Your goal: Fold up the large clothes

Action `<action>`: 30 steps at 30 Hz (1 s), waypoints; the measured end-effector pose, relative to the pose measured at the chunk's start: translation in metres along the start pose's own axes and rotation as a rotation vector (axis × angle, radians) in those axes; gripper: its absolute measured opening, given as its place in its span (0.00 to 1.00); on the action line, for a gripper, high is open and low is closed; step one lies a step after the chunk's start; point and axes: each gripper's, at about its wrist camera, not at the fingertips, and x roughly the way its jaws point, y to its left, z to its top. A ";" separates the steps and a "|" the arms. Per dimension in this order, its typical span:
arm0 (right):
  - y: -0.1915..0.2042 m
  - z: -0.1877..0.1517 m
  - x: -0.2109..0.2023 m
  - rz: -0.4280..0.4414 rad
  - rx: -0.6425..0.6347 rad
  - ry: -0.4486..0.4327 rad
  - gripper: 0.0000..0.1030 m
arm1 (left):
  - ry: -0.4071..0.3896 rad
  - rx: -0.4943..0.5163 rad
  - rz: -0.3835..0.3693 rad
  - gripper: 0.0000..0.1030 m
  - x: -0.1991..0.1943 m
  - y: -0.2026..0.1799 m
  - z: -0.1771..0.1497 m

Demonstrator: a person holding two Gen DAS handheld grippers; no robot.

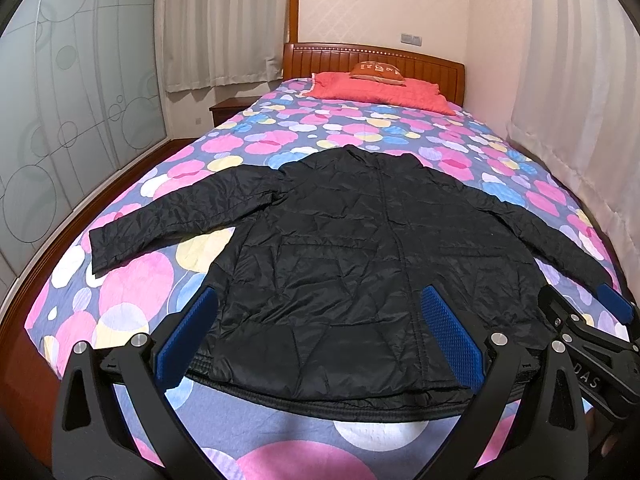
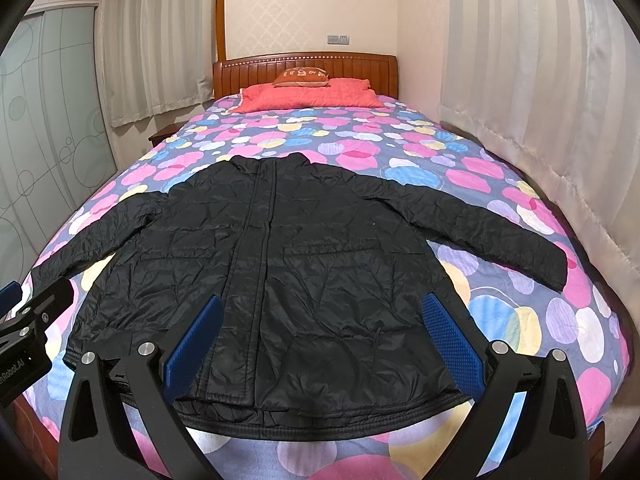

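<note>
Jacket (image 1: 360, 248), black and quilted, lies flat and front up on the bed (image 1: 132, 292), sleeves spread toward both side edges and hem near the foot edge. Left gripper (image 1: 318, 332) and right gripper (image 2: 320, 340) hover above the hem, fingers spread wide, holding nothing.

The left gripper (image 1: 318, 334) and right gripper (image 2: 320, 340) hover side by side, blue-padded fingers (image 1: 452, 340) spread wide, gripping nothing.
</note>
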 end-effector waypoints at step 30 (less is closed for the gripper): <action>-0.001 0.002 -0.001 0.000 -0.004 0.006 0.96 | 0.014 -0.007 0.003 0.98 0.004 0.009 -0.008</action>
